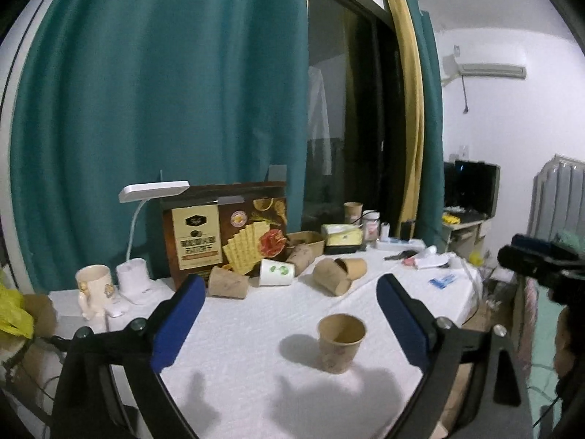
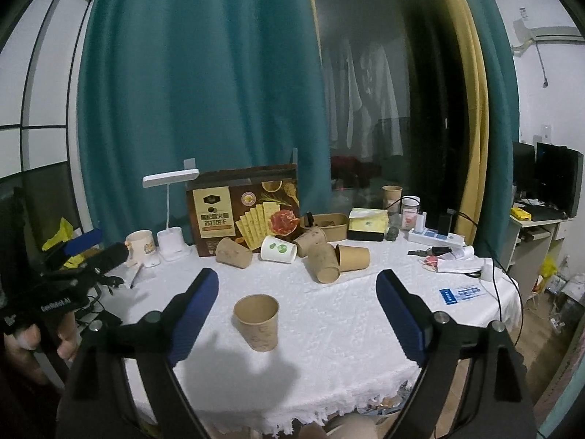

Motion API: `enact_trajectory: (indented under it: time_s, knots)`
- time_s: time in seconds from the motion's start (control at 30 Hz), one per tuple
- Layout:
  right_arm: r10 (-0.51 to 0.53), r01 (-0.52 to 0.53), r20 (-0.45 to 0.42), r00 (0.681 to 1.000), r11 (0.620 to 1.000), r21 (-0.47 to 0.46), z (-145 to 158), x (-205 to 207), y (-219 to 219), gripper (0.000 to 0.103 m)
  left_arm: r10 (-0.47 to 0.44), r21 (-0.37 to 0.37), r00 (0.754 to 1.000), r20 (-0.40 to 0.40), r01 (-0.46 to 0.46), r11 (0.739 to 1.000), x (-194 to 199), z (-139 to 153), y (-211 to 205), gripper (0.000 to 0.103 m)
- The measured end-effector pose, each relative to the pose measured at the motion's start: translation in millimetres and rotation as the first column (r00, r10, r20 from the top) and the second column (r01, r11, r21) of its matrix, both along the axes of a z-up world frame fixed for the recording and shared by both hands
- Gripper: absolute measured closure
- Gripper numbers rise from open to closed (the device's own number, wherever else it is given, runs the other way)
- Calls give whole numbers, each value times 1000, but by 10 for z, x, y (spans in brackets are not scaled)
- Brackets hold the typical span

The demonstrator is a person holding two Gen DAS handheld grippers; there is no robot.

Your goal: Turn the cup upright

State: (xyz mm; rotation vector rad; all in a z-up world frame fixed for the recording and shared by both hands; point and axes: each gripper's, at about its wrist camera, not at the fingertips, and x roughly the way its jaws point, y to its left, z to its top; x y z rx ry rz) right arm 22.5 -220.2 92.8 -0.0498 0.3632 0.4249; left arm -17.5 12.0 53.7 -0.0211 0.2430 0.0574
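Observation:
A brown paper cup (image 1: 340, 342) stands upright, mouth up, on the white tablecloth (image 1: 256, 314); in the right wrist view the same cup (image 2: 256, 321) sits left of centre. My left gripper (image 1: 290, 292) is open, raised above and behind the cup, its blue pads wide apart with nothing between them. My right gripper (image 2: 297, 287) is open too, lifted clear of the cup, which shows low between its fingers without touching them. The right gripper's body appears at the left view's right edge, and the left one at the right view's left edge.
Several paper cups (image 2: 321, 259) lie on their sides at the back of the table, one white (image 2: 278, 249). Behind them stand a cracker box (image 2: 243, 212), a desk lamp (image 2: 171, 216) and a mug (image 2: 140, 243). Small items (image 2: 449, 256) crowd the right side. A person's hand (image 2: 25, 340) holds the left gripper.

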Motion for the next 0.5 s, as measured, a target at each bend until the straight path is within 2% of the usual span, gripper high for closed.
enact_trajectory:
  time_s: [0.5]
  knots:
    - [8,-9,-27,1000,999,-35,-169,64,223,16,-18,-31,1000,-16,18,999,-52,-101,160,8]
